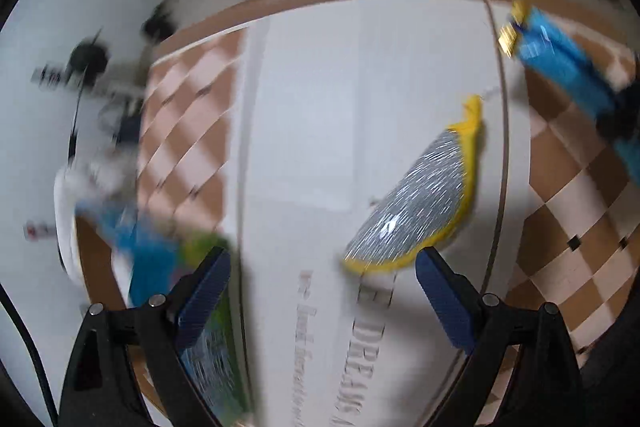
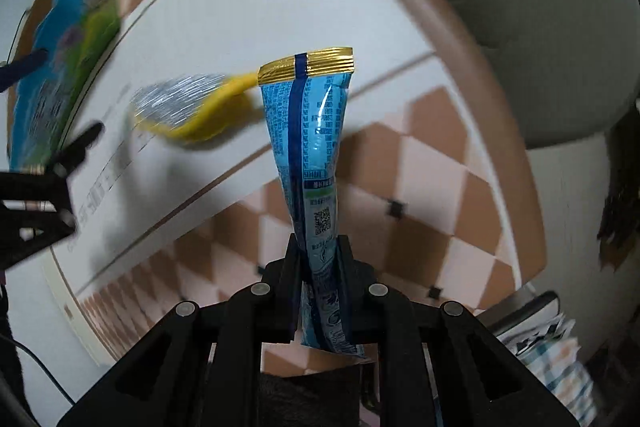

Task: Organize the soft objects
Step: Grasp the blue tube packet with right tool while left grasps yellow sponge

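Right at the lens of the right wrist view, the right gripper (image 2: pixel 318 259) is closed tight on a blue packet (image 2: pixel 310 131) with a gold sealed end. It holds the packet near its lower end, so the packet stands up in the air above the table (image 2: pixel 420 163), which has a white middle band and brown checkered sides. My judgement is that this packet is being carried and has not yet found its place.

On the table lie two more soft things. The biggest is a blue and green bag (image 2: pixel 60 67) near the left edge, partly under the left finger in the left wrist view; I cannot tell whether it is already put in order or only waiting. Smaller is a silver pouch with yellow edge (image 1: pixel 416 203), lying flat on the white band, apart from the bag.

The left gripper (image 1: pixel 322 267) is wide open with nothing in it, and its right finger is just beside the pouch, so the pouch looks like the next thing to take.

So the task seems about in the middle: one thing is in hand and at least one is left. The picture is blurred, and I see no box or tray for the things.
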Available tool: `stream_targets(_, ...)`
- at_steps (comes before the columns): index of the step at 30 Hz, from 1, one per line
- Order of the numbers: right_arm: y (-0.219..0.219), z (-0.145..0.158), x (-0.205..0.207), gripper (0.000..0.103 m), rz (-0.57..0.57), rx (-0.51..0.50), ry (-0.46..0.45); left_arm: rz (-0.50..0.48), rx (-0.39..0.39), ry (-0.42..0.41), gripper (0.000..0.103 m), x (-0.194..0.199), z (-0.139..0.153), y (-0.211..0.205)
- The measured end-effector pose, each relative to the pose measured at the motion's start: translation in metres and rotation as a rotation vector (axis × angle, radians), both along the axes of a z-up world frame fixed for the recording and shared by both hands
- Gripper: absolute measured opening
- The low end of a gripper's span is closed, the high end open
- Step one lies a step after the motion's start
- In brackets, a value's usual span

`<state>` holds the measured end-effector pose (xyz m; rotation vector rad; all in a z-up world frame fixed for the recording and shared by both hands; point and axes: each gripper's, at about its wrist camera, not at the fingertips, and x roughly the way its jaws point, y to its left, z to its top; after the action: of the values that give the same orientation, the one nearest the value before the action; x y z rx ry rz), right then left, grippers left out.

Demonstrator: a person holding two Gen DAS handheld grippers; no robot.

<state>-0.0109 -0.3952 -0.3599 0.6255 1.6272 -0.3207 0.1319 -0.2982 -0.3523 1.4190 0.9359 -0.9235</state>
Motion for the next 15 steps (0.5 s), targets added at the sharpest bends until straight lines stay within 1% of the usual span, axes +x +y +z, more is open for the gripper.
stream_targets(3,-0.02,-0.013,-0.006,0.017,-0.043,0.008,0.015,-0.083,0.053,-0.008,0.096,-0.013,-0.023,-0.012)
stream_targets(5,-0.028,-0.017,-0.007,0.017,-0.053,0.005,0.02,-0.097,0.06,0.04,0.096,-0.017,-0.03,-0.02)
stream_targets(6,-0.032,-0.022,-0.008,0.017,-0.056,0.001,0.021,-0.1,0.062,0.047,0.096,-0.018,-0.032,-0.025)
stream_targets(8,-0.04,-0.025,-0.006,0.017,-0.064,0.002,0.023,-0.115,0.073,0.035,0.096,-0.022,-0.041,-0.032)
stream_targets(11,-0.045,-0.032,-0.003,0.017,-0.078,0.016,0.03,-0.128,0.101,0.044,0.094,-0.021,-0.052,-0.03)
stream_targets(13,-0.047,-0.036,-0.001,0.017,-0.085,0.021,0.036,-0.119,0.108,0.056,0.092,-0.018,-0.058,-0.026)
stream_targets(14,-0.044,-0.04,0.002,0.017,-0.087,0.026,0.041,-0.104,0.089,0.076,0.085,-0.016,-0.055,-0.026)
stream_targets(15,-0.04,-0.043,0.005,0.017,-0.086,0.03,0.045,-0.088,0.088,0.096,0.077,-0.014,-0.052,-0.025)
